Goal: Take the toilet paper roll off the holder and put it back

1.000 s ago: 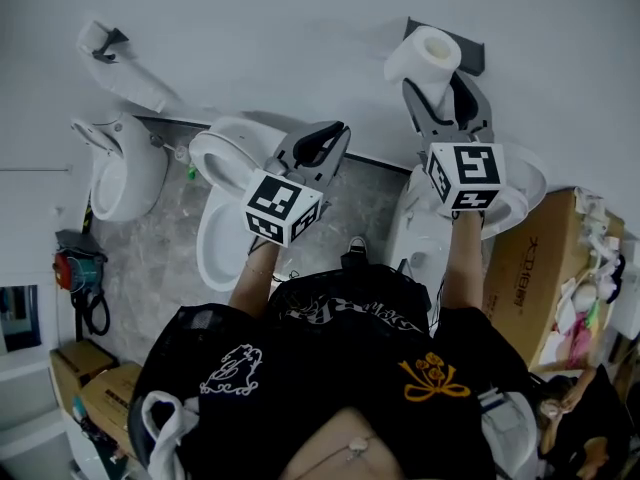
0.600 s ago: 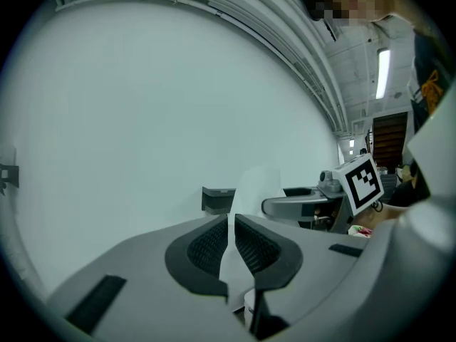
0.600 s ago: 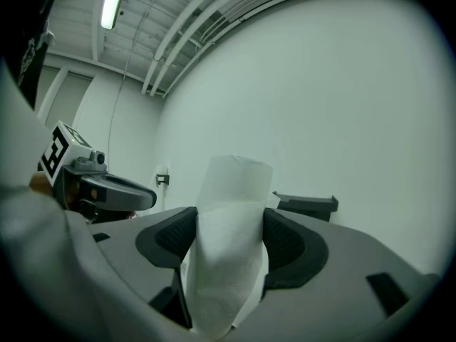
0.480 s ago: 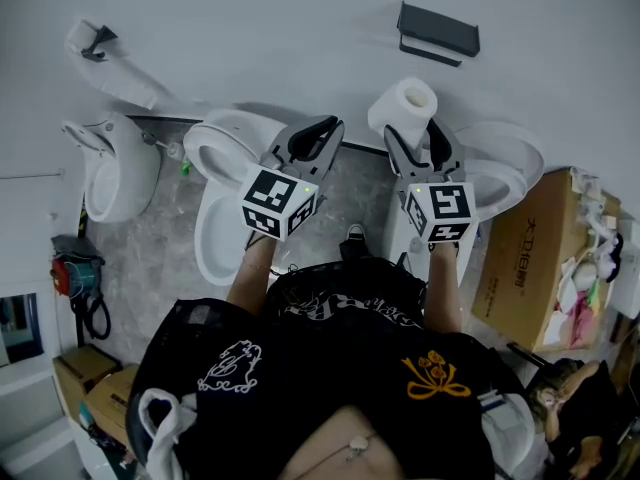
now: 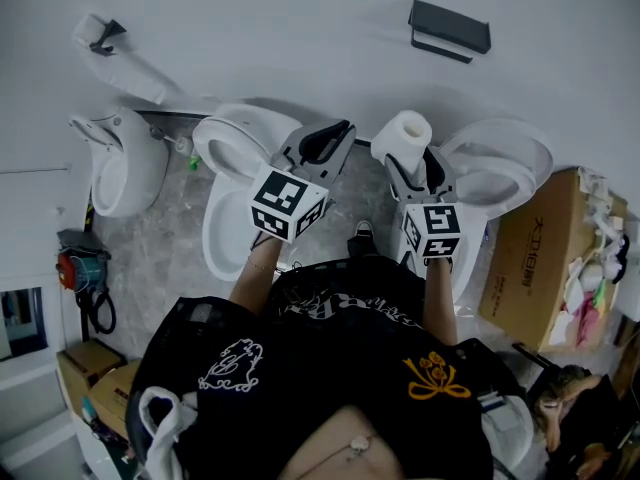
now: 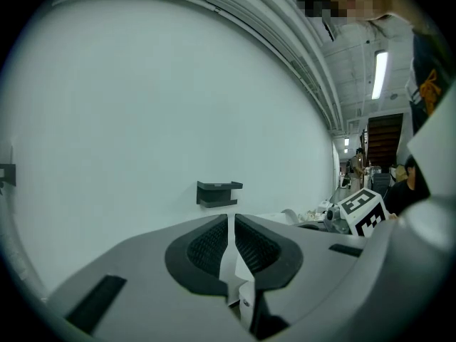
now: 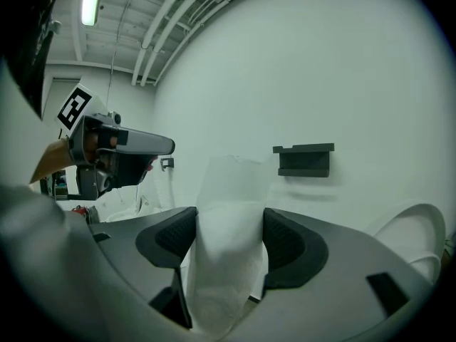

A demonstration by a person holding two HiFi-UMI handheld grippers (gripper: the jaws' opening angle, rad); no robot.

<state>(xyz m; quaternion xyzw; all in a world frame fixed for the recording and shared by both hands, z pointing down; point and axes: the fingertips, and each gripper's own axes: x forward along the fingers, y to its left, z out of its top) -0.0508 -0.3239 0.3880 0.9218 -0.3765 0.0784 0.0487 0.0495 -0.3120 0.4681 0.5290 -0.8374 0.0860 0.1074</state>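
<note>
My right gripper [image 5: 410, 163] is shut on a white toilet paper roll [image 5: 402, 136], which stands upright between its dark pads [image 7: 288, 241] in the right gripper view, where the toilet paper roll [image 7: 231, 212] fills the gap. The dark wall holder [image 5: 450, 28] hangs empty on the white wall above and to the right of the roll, well apart from it. That holder [image 7: 305, 160] also shows ahead of the right jaws. My left gripper [image 5: 322, 146] hovers to the left of the roll, jaws together with nothing held. The holder [image 6: 219, 193] appears beyond the left gripper [image 6: 231, 223].
White toilets stand below the grippers, one on the left [image 5: 235, 183] and one on the right [image 5: 505, 168]. A third fixture [image 5: 115, 163] is further left. A cardboard box [image 5: 530, 258] sits at the right. A second holder [image 5: 100, 33] is on the wall at the upper left.
My right gripper has come down and back from the holder with the roll in it, so the holder now hangs empty. The left gripper has barely shifted.
</note>
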